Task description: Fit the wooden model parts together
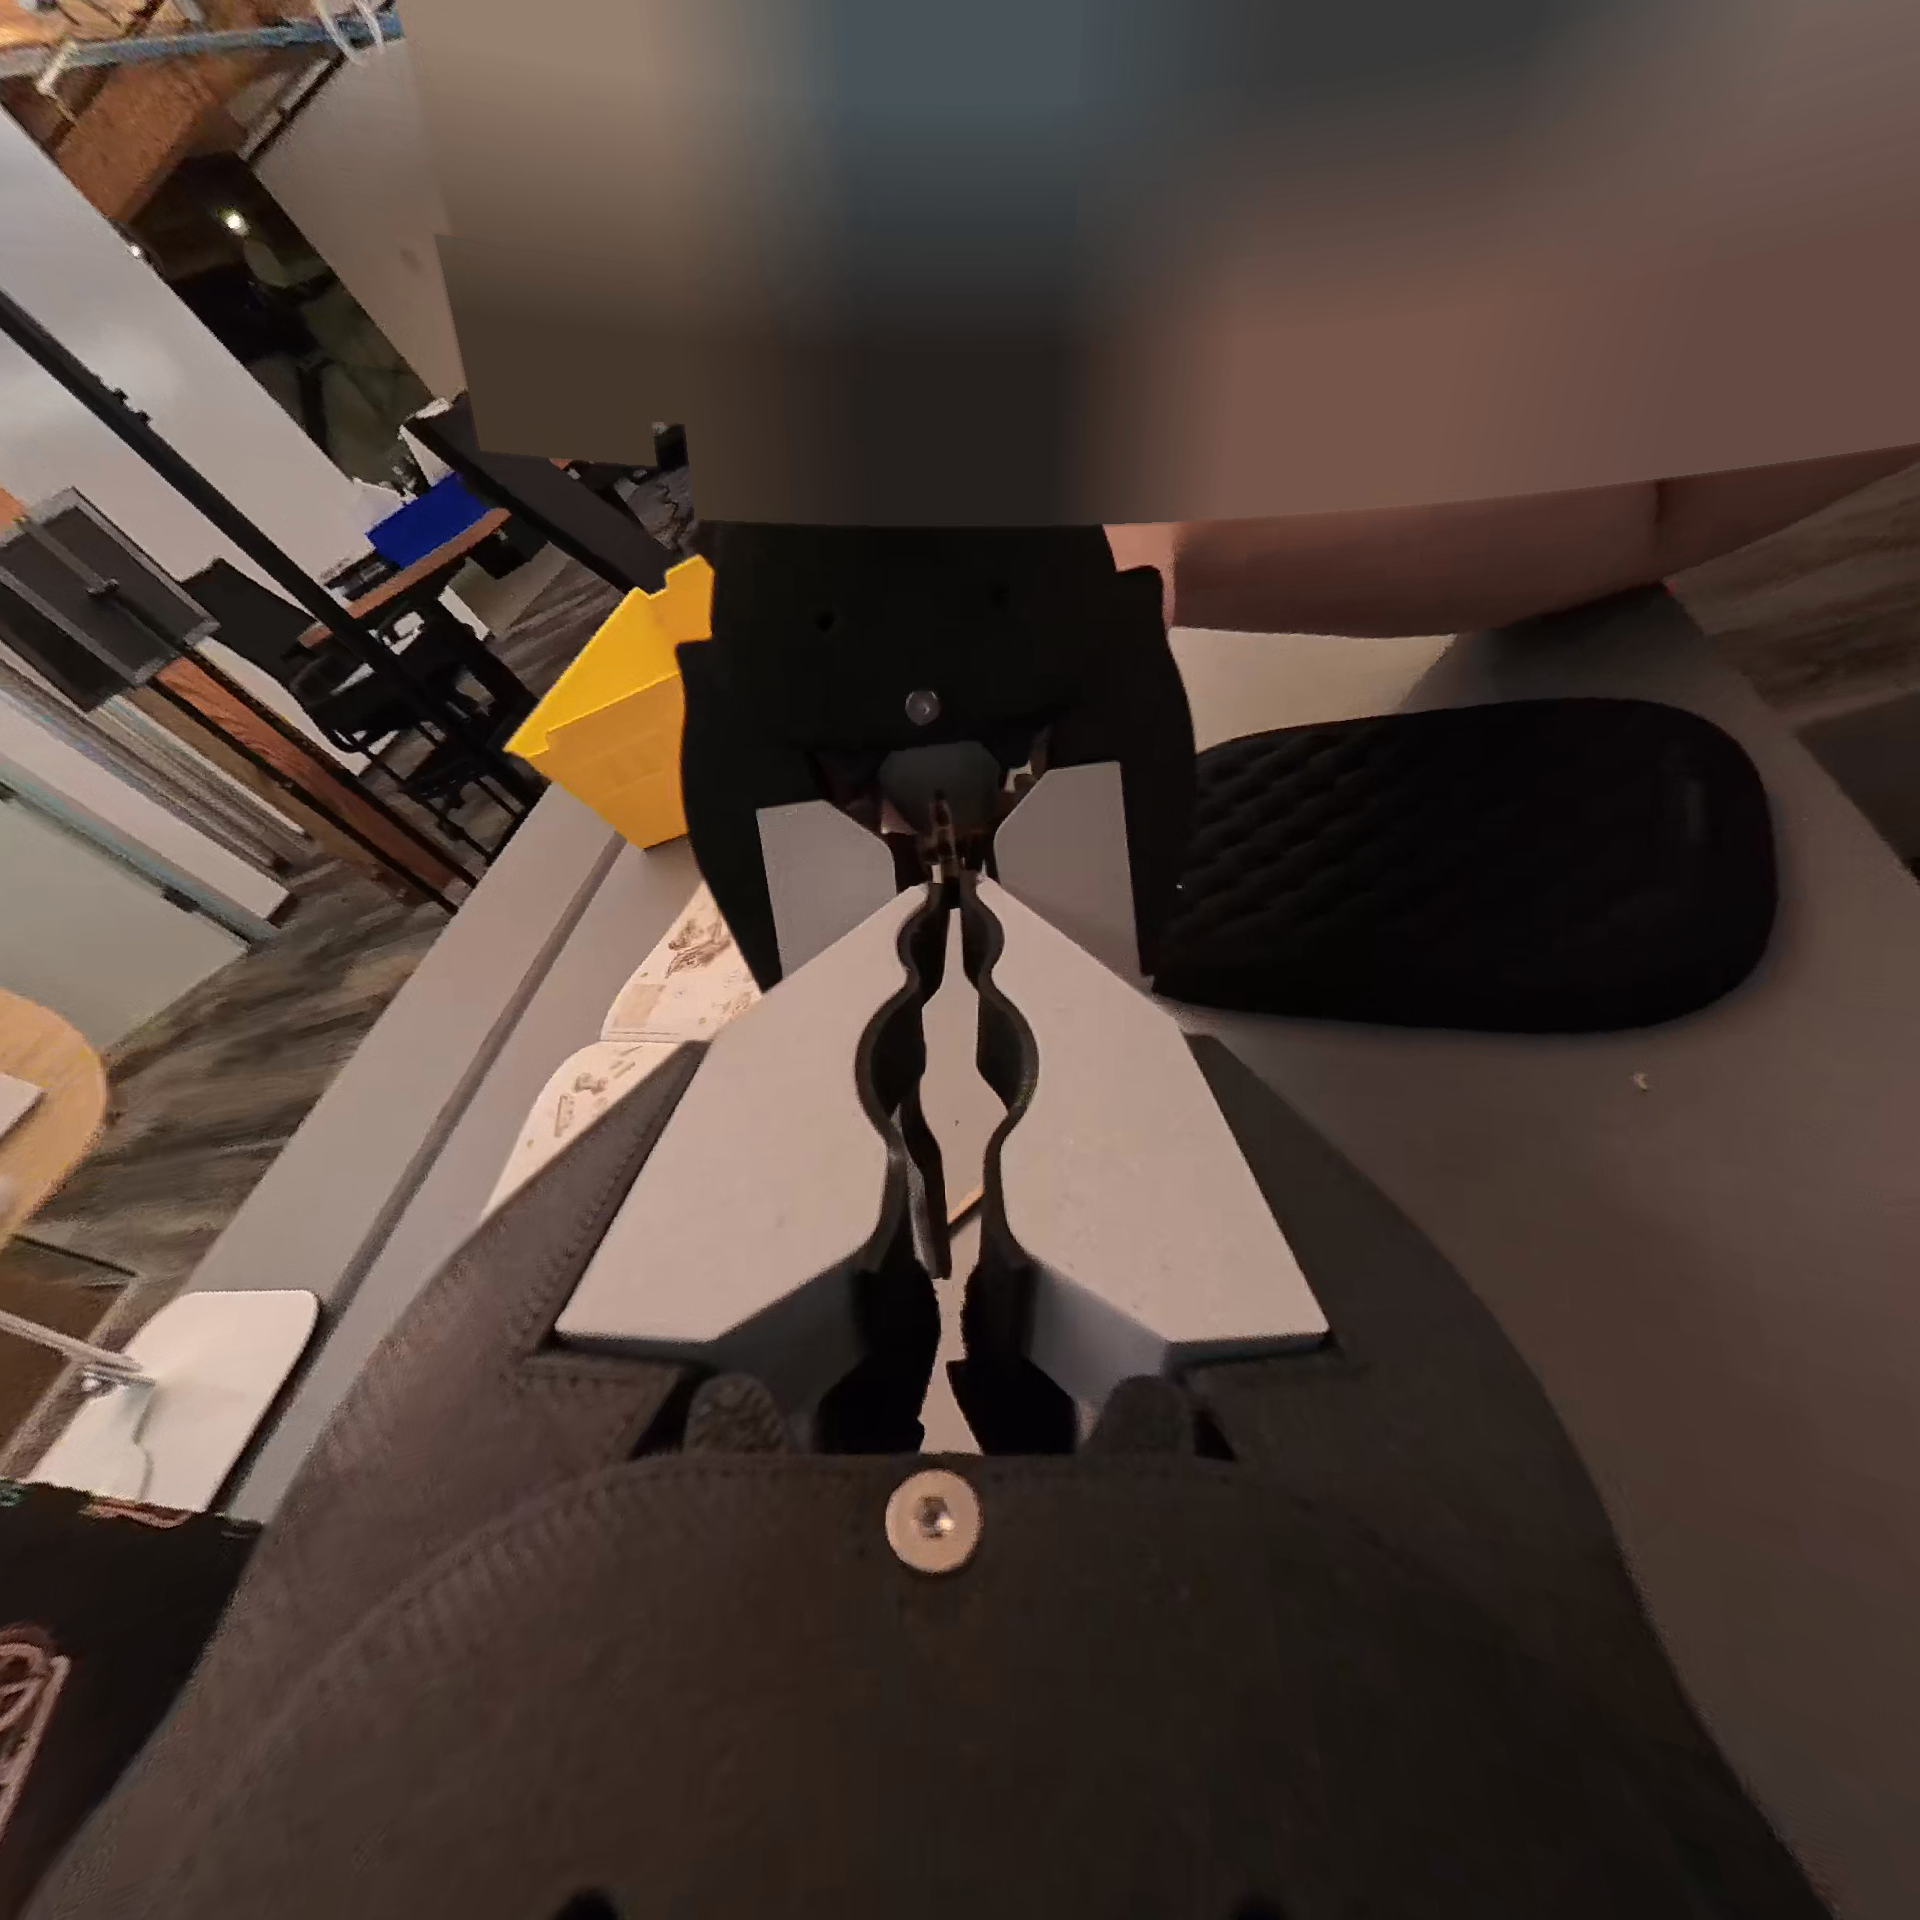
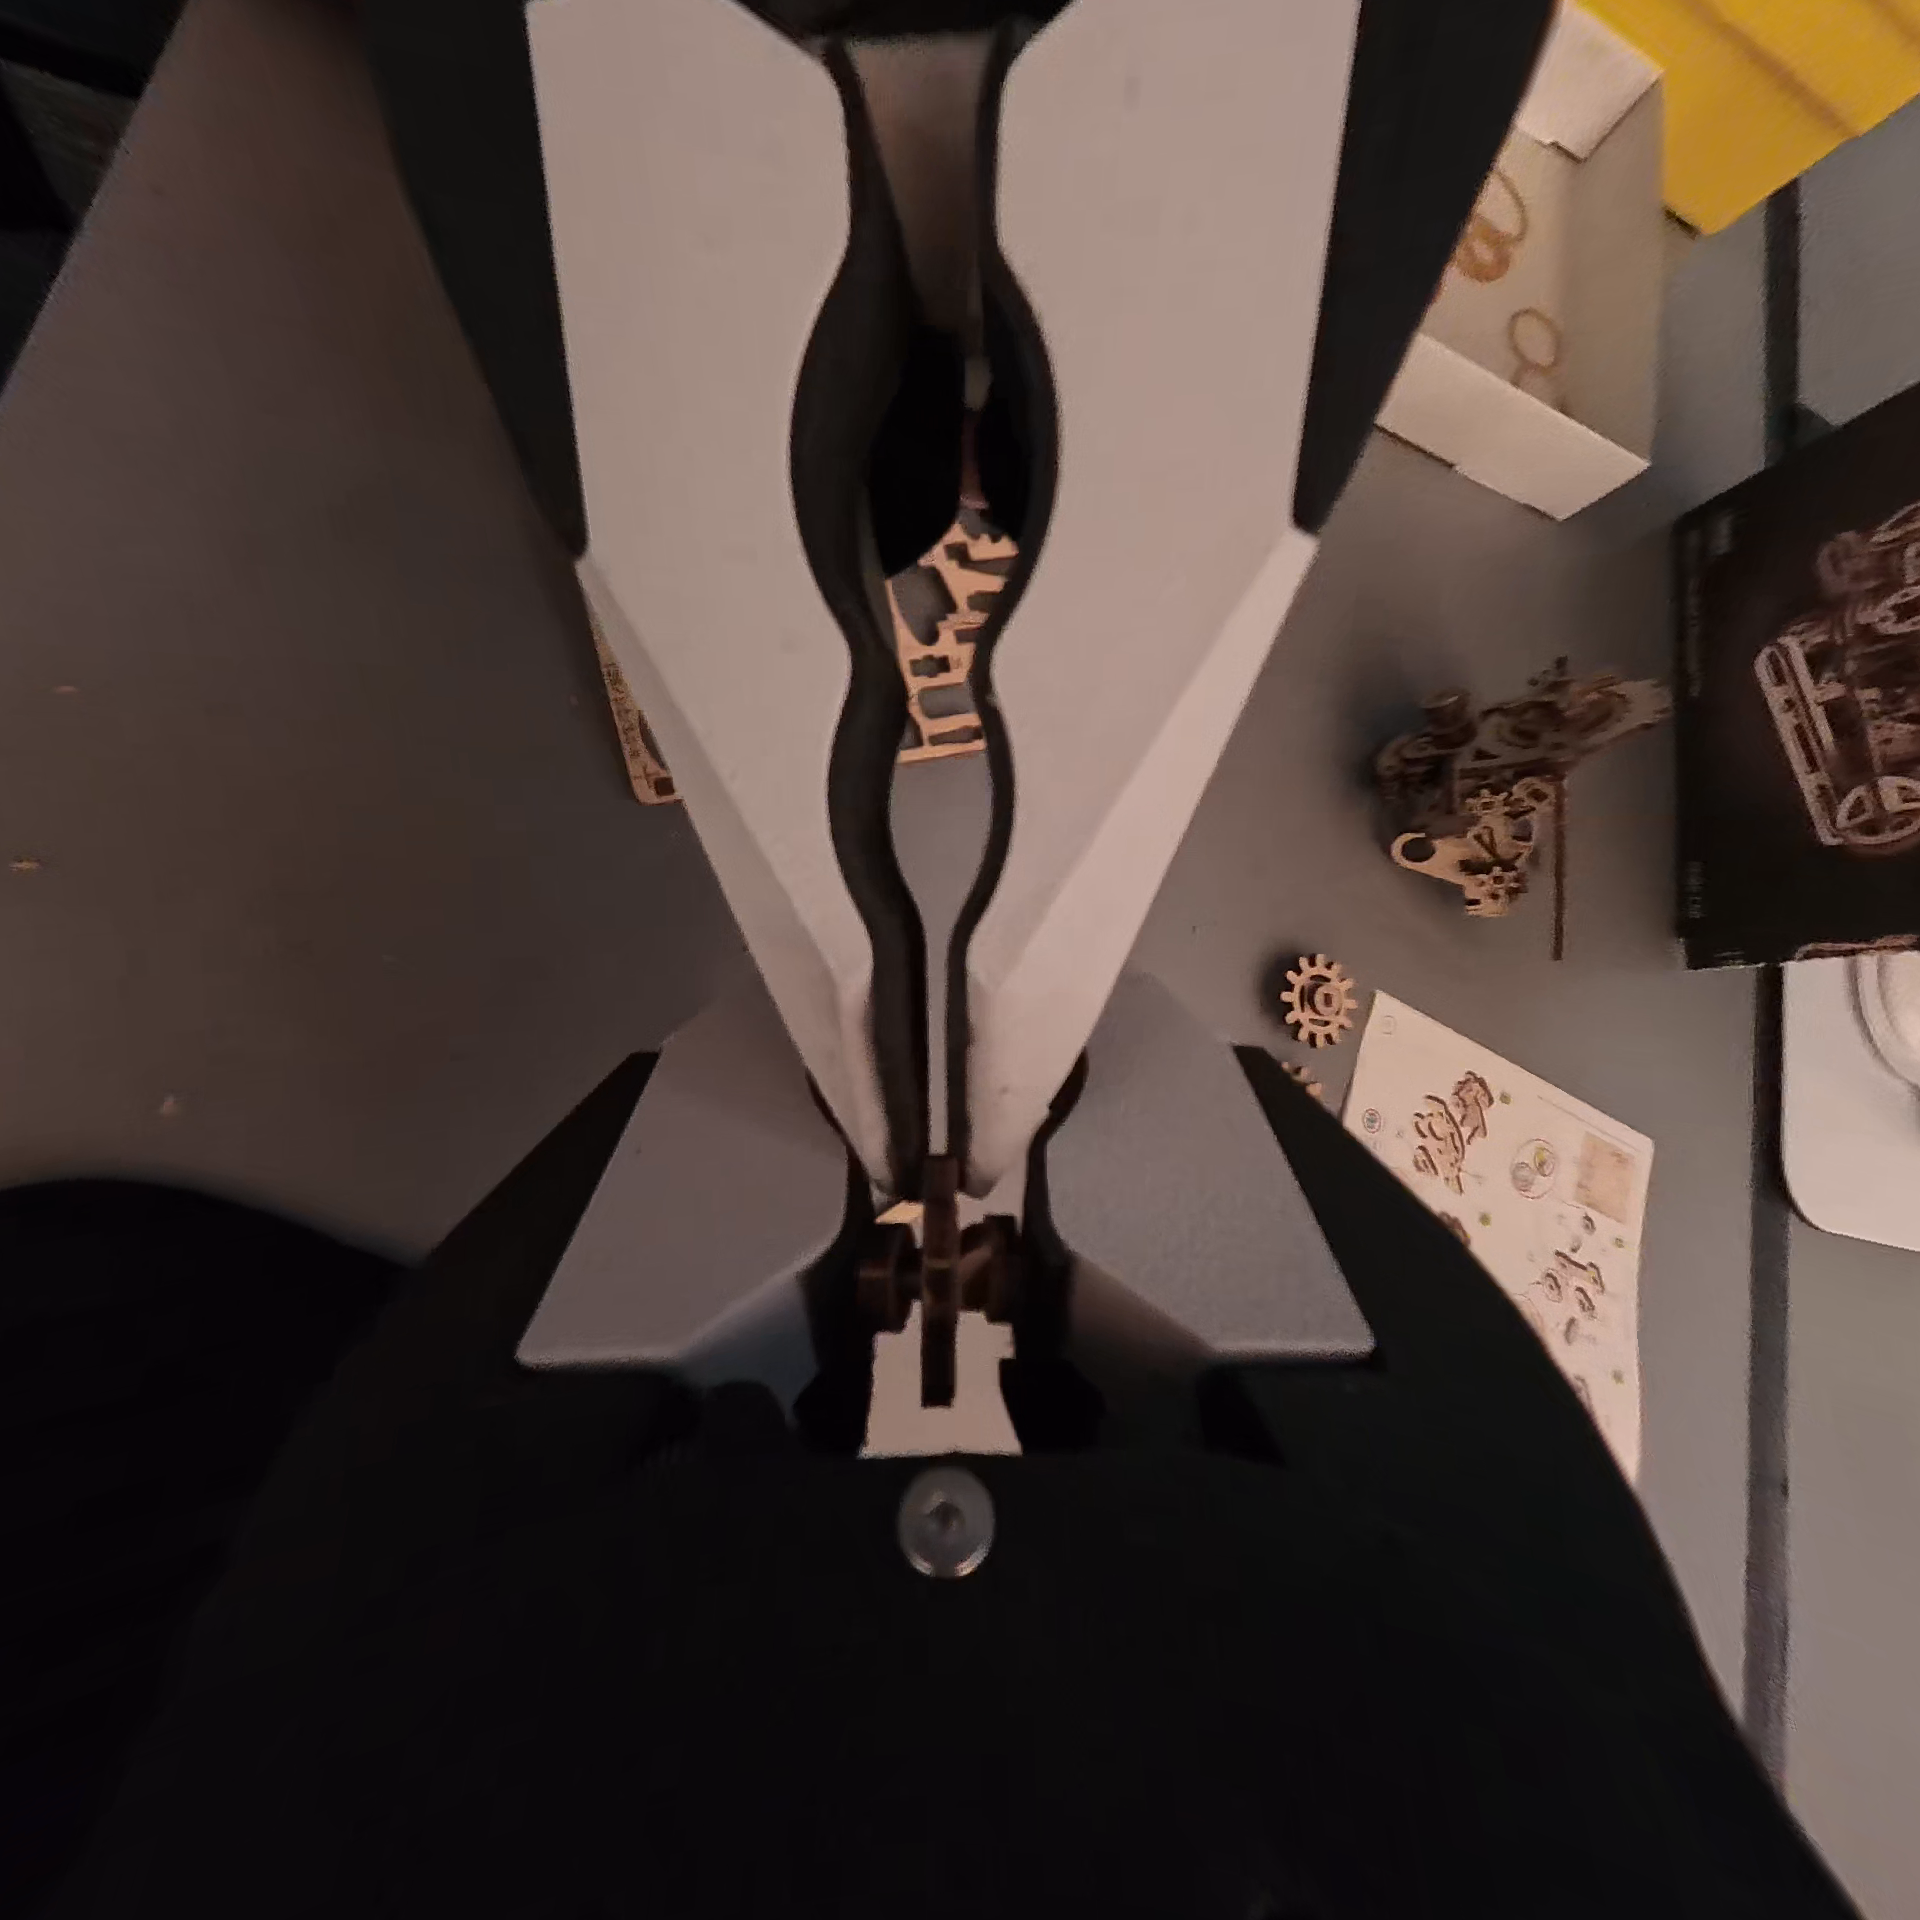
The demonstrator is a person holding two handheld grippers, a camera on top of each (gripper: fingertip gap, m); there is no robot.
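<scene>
Wooden gear-and-axle model part (image 2: 930, 1262) sitting tip-to-tip between both grippers above grey table (image 2: 312, 831) | left gripper (image 1: 948, 894) fingers pinching its thin gear edge | right gripper (image 2: 935, 1247) fingers clamping the axle ends | half-built wooden model (image 2: 1486, 800), loose wooden cog (image 2: 1320, 1000), instruction sheet (image 2: 1507, 1195) lying right.

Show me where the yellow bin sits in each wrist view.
Left wrist view: yellow bin is left of centre, at the table's far edge.
Right wrist view: top right corner, cut off by the frame.
Shared landmark: the wooden part, gripped mid-frame in both.
</scene>
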